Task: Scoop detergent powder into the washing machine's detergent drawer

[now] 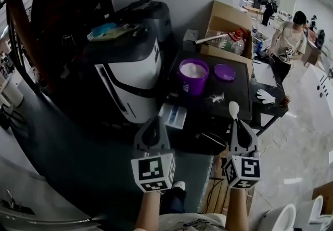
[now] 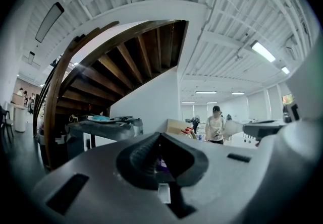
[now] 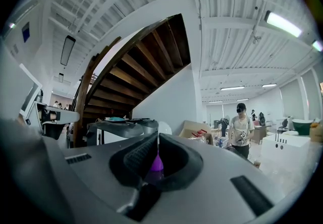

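A small white and black washing machine (image 1: 132, 76) stands on the dark table, its detergent drawer (image 1: 174, 116) pulled out toward me. Right of it is a purple tub (image 1: 193, 75) full of white powder, its purple lid (image 1: 225, 72) lying beside it. My right gripper (image 1: 238, 127) is shut on a white spoon (image 1: 234, 108) that points up, bowl at the top, in front of the table's near edge. In the right gripper view the spoon (image 3: 163, 128) rises between the closed jaws (image 3: 157, 153). My left gripper (image 1: 154, 130) is shut and holds nothing, just in front of the drawer; its jaws meet (image 2: 159, 148).
Some spilled powder (image 1: 217, 98) and a white glove (image 1: 265, 95) lie on the dark table (image 1: 244, 87). An open cardboard box (image 1: 229, 32) of packets stands behind the tub. A person (image 1: 287, 42) stands at the far right, beyond the table. A stair rises at the left.
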The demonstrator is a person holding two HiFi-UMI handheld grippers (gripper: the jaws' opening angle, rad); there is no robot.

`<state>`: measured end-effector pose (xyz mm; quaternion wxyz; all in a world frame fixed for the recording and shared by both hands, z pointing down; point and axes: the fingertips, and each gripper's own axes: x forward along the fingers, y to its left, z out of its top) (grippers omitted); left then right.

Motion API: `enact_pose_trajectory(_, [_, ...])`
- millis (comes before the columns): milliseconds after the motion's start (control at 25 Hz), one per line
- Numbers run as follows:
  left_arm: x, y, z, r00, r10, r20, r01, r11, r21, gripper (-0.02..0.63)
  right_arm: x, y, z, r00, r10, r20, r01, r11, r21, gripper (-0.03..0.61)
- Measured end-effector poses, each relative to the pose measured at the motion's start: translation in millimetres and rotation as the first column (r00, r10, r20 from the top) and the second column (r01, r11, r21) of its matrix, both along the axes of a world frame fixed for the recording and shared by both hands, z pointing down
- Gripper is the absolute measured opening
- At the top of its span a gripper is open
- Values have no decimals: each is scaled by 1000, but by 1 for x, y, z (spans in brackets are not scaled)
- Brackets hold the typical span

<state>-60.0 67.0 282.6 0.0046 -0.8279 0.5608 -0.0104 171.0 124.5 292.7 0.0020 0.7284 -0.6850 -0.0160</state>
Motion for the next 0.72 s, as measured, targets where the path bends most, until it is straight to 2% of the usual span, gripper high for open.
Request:
enact_pose_trajectory(320, [-3,-83,-3,1000,14,-9,-14,1000,2,5,0,-78,2,1000,30,8,-30,999,-15,20])
enact_pose_trajectory(720, [5,-144,8,999,29,-16,-30,999,-24,5,1,-137,5,999,26,-19,-27,999,-38,20])
